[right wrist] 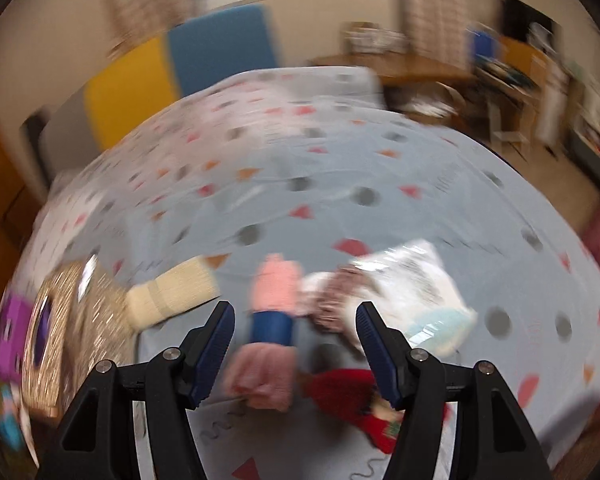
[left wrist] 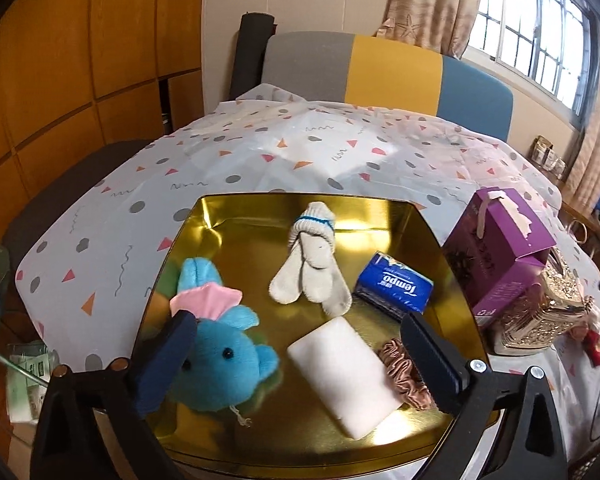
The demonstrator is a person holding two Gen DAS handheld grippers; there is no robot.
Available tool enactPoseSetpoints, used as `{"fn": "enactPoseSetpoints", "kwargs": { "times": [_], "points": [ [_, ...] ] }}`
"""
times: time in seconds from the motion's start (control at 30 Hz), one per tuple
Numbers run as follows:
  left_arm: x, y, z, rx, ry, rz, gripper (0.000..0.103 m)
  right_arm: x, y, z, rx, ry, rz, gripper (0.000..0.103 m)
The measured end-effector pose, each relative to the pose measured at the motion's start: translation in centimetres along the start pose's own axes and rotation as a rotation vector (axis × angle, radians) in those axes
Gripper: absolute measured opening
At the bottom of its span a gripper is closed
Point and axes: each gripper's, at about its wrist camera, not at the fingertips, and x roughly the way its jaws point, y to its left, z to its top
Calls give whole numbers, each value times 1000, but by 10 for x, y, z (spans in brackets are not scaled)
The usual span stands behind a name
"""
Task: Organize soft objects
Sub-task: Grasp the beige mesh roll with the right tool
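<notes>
Over the gold tray (left wrist: 452, 264), where the blue plush (left wrist: 220, 364) lies beside the white sponge (left wrist: 344, 372), the left gripper (left wrist: 300, 356) hangs with jaws wide and empty, while the right gripper (right wrist: 294, 356), jaws apart, should slow and centre over what seems a pink cloth (right wrist: 266, 376) on the bench (right wrist: 340, 184) before closing.

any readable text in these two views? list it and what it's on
"Tempo": white letters on the blue tissue pack in the gold tray, seen upside down. Smaller print beside it is too small to read.
Purple box: dark print on its side, not legible.
Green-and-white packets at the left edge: too small to read.
Clear printed packet in the right wrist view: blurred, unreadable.
</notes>
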Motion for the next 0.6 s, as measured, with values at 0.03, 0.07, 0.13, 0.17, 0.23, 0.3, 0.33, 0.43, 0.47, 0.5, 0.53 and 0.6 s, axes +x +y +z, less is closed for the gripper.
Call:
{"fn": "enactPoseSetpoints", "kwargs": {
  "times": [0.03,0.07,0.13,0.17,0.23,0.3,0.33,0.43,0.47,0.5,0.53,0.6],
  "points": [
    [0,-1,1,-3,-3,-6,102,2,10,2,-57,11,15,64],
    [0,-1,1,-6,-3,-10,102,4,21,5,-128,22,26,64],
    [0,-1,3,-11,-1,-14,102,12,49,9,-313,49,27,64],
    [1,-1,3,-12,4,-15,102,17,61,9,-395,63,21,64],
    [2,1,4,-26,7,-15,102,28,84,8,-565,97,12,64],
    [4,5,6,-49,14,-10,102,42,104,5,-732,136,-9,64],
    [6,7,7,-57,16,-3,102,49,113,4,-818,154,-21,64],
    [12,11,10,-72,29,25,102,64,130,-3,-971,193,-17,64],
    [15,12,11,-77,35,33,102,68,135,-4,-1010,202,-15,64],
    [17,12,12,-80,41,45,102,73,139,-4,-1049,211,-12,64],
    [19,13,13,-81,44,55,102,77,143,-5,-1079,220,-5,64],
    [25,13,15,-85,57,75,102,86,150,-5,-1148,236,10,64]
  ]
}}
